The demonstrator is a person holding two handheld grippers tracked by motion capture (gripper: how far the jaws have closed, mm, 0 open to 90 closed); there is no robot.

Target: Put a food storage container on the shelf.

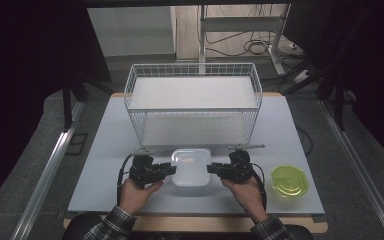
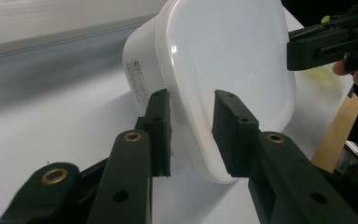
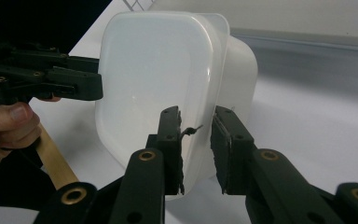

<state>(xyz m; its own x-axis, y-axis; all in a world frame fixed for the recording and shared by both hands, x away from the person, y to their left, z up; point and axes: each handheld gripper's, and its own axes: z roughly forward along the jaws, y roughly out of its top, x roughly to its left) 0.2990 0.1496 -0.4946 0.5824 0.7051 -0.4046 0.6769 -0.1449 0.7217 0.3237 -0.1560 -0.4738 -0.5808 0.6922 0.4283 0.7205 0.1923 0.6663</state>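
Currently the white lidded container point(image 1: 191, 166) sits on the desk point(image 1: 105, 150), near its front edge, between the two grippers and just in front of the white wire basket point(image 1: 193, 100).

Left gripper point(image 1: 169, 169): held in the person's left hand point(image 1: 136, 195), pointing inward at the container's left side. In the left gripper view point(image 2: 192, 126) the jaws straddle the lid rim, one pad under the rim against the container's body and the other over the lid face. The gap is narrow. Whether the pads actually press on the plastic cannot be told from these frames.

Right gripper point(image 1: 213, 169): held in the right hand point(image 1: 244, 192), pointing inward at the container's right side, mirror of the left. In the right gripper view point(image 3: 196, 140) the jaws likewise bracket the lid rim, one pad on the lid side, one on the body side. A small gap shows beside the body-side pad; firm contact cannot be confirmed.

A printed label point(image 2: 137, 79) shows on the container's side wall in the left gripper view.

A yellow-green round lid point(image 1: 289, 180) lies flat on the desk to the right, well apart from the container and beyond the right hand.
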